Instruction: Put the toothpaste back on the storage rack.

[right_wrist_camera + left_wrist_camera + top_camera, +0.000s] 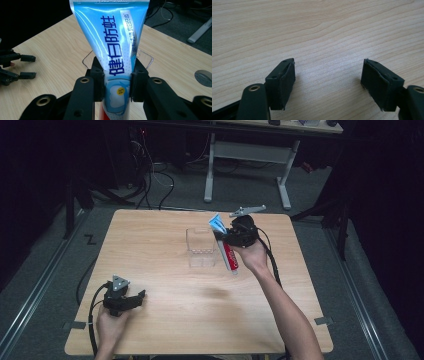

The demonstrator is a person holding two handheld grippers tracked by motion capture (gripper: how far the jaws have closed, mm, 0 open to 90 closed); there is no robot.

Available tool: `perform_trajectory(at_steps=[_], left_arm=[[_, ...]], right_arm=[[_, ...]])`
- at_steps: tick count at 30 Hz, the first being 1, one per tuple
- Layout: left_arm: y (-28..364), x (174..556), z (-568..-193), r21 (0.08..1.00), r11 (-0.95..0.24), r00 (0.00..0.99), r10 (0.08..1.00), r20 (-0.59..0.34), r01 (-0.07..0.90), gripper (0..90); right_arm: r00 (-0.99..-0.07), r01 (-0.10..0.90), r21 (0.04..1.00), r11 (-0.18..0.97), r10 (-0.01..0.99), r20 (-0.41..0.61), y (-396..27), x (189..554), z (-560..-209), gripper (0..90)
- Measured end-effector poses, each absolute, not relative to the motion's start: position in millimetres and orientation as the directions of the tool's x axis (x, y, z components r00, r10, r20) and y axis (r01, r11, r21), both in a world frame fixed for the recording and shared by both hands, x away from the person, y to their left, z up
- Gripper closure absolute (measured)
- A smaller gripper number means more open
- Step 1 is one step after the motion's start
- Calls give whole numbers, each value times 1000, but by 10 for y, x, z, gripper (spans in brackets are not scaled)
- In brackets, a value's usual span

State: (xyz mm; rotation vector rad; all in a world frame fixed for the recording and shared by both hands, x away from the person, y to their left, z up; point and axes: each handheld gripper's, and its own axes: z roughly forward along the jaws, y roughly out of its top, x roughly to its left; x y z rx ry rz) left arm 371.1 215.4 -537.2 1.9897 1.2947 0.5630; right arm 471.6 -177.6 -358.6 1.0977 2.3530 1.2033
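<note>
The right gripper (117, 82) has its jaws clamped on a blue, white and red toothpaste tube (112, 42), crimped end away from the hand (cap end low). Just beyond its tips stands a clear square plastic container (201, 245). The left gripper (328, 82) rests well apart on the light wooden table (324, 30), jaws wide, holding nothing.

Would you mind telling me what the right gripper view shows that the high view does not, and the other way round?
Only the right gripper view shows the blue characters printed on the toothpaste tube and the pads pressing its sides. Only the high view shows the tube's red lower part, the whole clear container on the table, and the person's forearms. Both show the right gripper shut on the tube, the container's rim, and the left gripper resting open on the wood.
</note>
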Motion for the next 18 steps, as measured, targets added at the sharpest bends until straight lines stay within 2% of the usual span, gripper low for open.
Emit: perform_trajectory(at_steps=[18], left_arm=[[2155,3711,-5371,741,-269,410,912,-10,615,276]], right_arm=[[-663,504,792,345,742,98,-1720,4829,-3526,703]])
